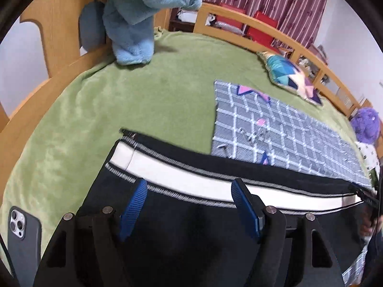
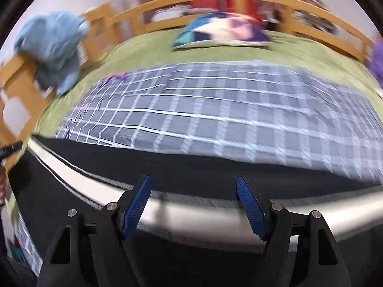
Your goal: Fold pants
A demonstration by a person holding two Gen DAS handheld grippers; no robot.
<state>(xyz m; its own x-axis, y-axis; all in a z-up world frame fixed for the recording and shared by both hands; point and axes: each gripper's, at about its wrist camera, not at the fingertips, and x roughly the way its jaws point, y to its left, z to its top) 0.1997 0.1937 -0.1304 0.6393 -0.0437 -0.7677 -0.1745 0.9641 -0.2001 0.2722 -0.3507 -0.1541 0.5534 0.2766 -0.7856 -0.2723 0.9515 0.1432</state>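
Black pants (image 1: 182, 234) with a white side stripe (image 1: 191, 179) edged in grey lie flat on the green bed cover; one end with a zip sits at the left. My left gripper (image 1: 189, 186) is open, its blue fingertips (image 1: 136, 196) over the black cloth just short of the stripe, holding nothing. In the blurred right wrist view the same pants (image 2: 191, 174) run across the frame, and my right gripper (image 2: 194, 184) is open above the white stripe (image 2: 186, 212), empty. The right gripper also shows at the far right edge of the left wrist view (image 1: 366, 196).
A grey checked blanket (image 1: 287, 134) lies just beyond the pants. A phone (image 1: 22, 241) lies at the lower left on the green cover (image 1: 119, 100). A blue fleece (image 1: 136, 19) hangs over the wooden bed rail (image 1: 275, 26). A patchwork cushion (image 1: 292, 76) and a purple plush (image 1: 366, 124) sit at the far side.
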